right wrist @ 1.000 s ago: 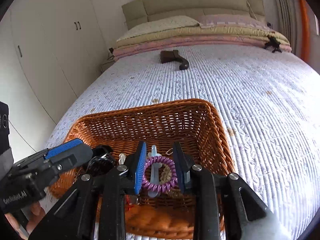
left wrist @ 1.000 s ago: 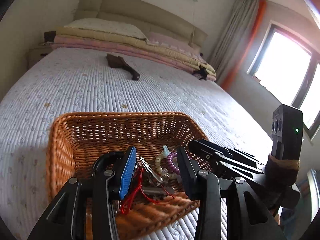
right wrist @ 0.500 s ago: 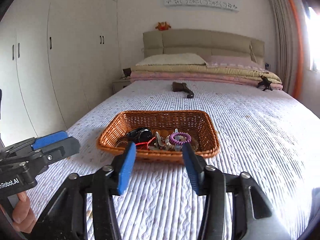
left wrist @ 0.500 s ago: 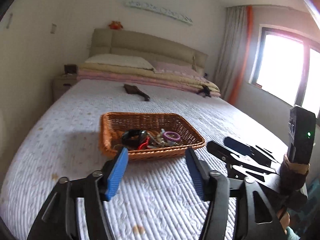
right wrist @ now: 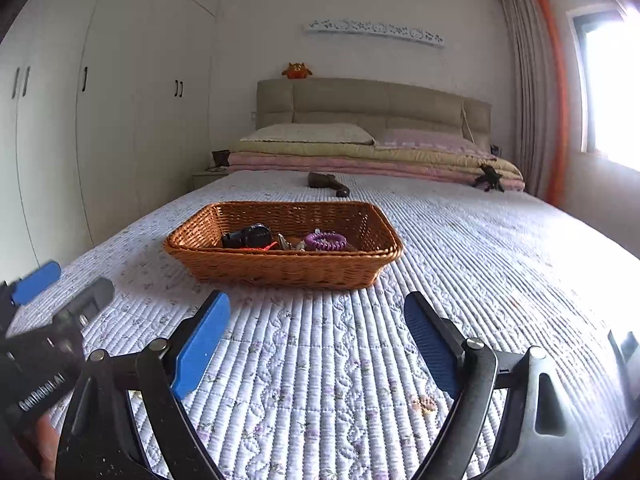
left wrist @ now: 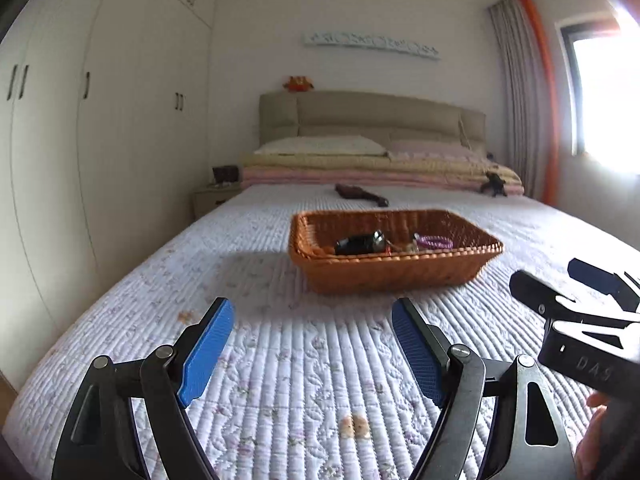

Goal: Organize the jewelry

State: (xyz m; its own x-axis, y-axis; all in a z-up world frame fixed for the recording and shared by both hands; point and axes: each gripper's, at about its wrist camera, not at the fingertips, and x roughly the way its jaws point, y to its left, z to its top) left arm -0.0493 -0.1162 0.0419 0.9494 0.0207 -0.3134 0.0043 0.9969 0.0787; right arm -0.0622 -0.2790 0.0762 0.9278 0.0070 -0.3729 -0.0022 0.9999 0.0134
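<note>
Now both tools, left [left wrist: 312,312] and right [right wrist: 316,308], are opening empty, withdrawn from the basket [right wrist: 280,268].

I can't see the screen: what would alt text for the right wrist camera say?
A wicker basket on a quilted bed holds a purple coil bracelet, a black item and small trinkets. In front, the right gripper is opening, nothing between its blue pads; the left gripper is at far left.

Black fingers [left wrist: 416,344], blue ribbed pads [right wrist: 200,346].
</note>
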